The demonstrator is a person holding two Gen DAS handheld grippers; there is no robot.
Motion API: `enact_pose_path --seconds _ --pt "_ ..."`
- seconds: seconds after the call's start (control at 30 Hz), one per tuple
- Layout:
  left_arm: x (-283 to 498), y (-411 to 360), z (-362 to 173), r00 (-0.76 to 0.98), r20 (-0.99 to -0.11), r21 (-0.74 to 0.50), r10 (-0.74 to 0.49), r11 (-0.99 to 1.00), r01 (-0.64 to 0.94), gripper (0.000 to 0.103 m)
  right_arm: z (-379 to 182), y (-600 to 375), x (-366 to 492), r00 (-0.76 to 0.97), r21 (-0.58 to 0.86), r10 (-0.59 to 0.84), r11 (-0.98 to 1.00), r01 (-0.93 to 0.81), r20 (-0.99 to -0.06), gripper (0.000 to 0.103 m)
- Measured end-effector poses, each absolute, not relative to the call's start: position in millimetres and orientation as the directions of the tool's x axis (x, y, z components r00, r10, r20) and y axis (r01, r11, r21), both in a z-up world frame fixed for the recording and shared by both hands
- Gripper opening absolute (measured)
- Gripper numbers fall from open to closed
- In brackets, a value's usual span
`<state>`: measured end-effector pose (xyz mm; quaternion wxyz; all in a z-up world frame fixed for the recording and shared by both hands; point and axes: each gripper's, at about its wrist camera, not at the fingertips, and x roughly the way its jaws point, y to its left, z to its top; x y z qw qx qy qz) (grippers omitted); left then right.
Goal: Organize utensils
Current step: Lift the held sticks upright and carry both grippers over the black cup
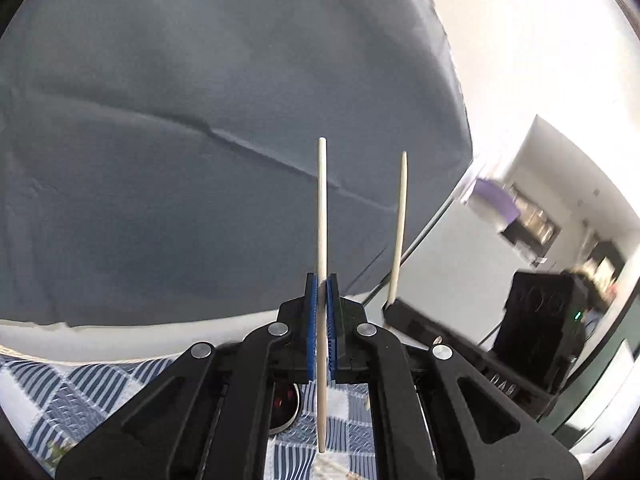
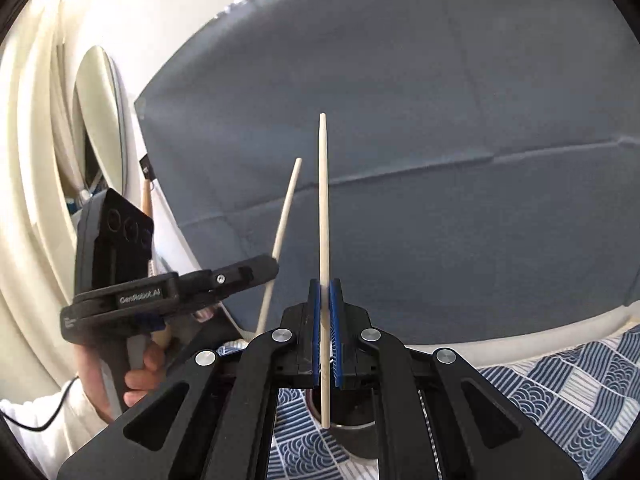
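Observation:
My left gripper (image 1: 322, 280) is shut on a pale wooden chopstick (image 1: 322, 208) that stands upright between its blue pads (image 1: 311, 320). To its right, the right gripper (image 1: 390, 306) carries a second chopstick (image 1: 400, 220). In the right wrist view, my right gripper (image 2: 325, 284) is shut on its upright chopstick (image 2: 323, 208). The left gripper (image 2: 272, 268) is at the left, with its chopstick (image 2: 285, 228) leaning right and a hand (image 2: 140, 364) on its grip. A dark round cup (image 2: 356, 436) sits just below the right chopstick's lower end. It also shows under the left gripper as a dark cup (image 1: 285, 404).
A grey-blue cloth backdrop (image 1: 200, 120) hangs ahead of both grippers. A blue-and-white patterned tablecloth (image 2: 560, 384) covers the surface below. White round frames (image 2: 100, 112) stand at the far left of the right wrist view. Blurred room furniture (image 1: 532, 224) lies to the right of the left wrist view.

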<state>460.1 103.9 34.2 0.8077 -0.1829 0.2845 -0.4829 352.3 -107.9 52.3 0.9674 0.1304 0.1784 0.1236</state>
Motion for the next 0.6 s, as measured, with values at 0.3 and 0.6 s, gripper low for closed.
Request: enact_pose_path --seconds 0.3,0.6 --pt "487 82 -12 0.403 -0.232 -0.553 -0.885 0.461 0.694 0.005 3 -116 396 0.892 0.308 0.271 0.938 -0.159 -0.363 0.005" --pt "485 71 -47 0.403 -0.268 -0.513 -0.875 0.484 0.709 0.005 -30 -114 413 0.861 0.318 0.298 0.933 -0.171 -0.412 0.005"
